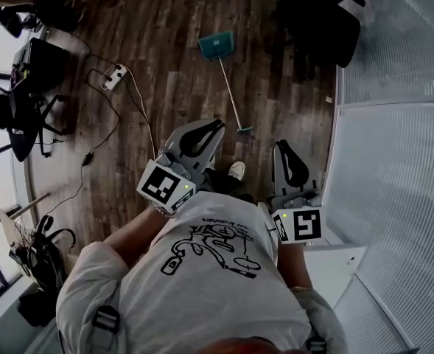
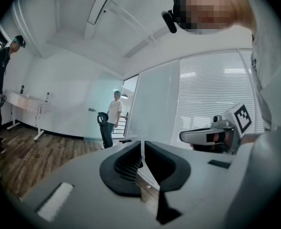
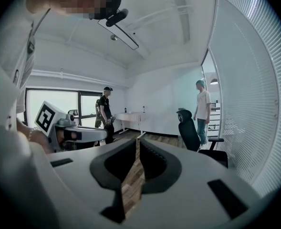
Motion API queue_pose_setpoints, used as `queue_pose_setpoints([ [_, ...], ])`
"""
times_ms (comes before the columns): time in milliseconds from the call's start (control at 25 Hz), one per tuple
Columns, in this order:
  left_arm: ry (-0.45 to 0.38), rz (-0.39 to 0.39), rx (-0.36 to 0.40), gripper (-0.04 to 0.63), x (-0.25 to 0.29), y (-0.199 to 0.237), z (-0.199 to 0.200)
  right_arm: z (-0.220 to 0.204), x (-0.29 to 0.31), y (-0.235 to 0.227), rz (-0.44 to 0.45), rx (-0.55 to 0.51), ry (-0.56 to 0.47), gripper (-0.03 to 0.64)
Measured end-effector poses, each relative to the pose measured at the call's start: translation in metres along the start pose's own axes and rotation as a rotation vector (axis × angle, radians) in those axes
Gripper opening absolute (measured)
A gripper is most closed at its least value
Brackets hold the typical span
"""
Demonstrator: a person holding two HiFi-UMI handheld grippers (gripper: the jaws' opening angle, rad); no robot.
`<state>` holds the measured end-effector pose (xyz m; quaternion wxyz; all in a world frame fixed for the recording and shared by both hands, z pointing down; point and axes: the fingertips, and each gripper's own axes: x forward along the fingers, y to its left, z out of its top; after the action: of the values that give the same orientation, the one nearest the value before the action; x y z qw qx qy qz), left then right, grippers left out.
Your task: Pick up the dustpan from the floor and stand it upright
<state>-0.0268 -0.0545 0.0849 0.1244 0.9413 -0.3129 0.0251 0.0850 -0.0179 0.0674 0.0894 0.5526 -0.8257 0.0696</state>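
A teal dustpan [image 1: 217,45] lies flat on the wooden floor ahead, and its long pale handle [image 1: 230,94] runs back toward the person's feet. My left gripper [image 1: 218,126] is held at waist height, well short of the dustpan; its jaws are shut with nothing between them [image 2: 143,151]. My right gripper [image 1: 284,147] hangs beside it on the right, also shut and empty [image 3: 137,147]. Neither gripper view shows the dustpan. Each gripper shows in the other's view.
A black office chair [image 1: 316,28] stands at the far right beside a blind-covered glass wall [image 1: 393,124]. A power strip [image 1: 113,76] and cables [image 1: 102,135] lie on the floor at left. More chairs [image 1: 21,109] stand at far left. Two people [image 3: 105,113] stand in the room.
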Motion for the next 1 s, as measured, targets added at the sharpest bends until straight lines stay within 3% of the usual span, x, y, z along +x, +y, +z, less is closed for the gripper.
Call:
queue_pose_setpoints([
  [440, 0.083, 0.013, -0.024, 0.020, 0.023, 0.015, -0.072, -0.078, 0.010, -0.021, 0.001, 0.032, 0.093, 0.023],
  [1000, 0.116, 0.026, -0.017, 0.020, 0.047, 0.039, -0.145, -0.165, 0.033, -0.028, 0.024, 0.010, 0.155, 0.023],
])
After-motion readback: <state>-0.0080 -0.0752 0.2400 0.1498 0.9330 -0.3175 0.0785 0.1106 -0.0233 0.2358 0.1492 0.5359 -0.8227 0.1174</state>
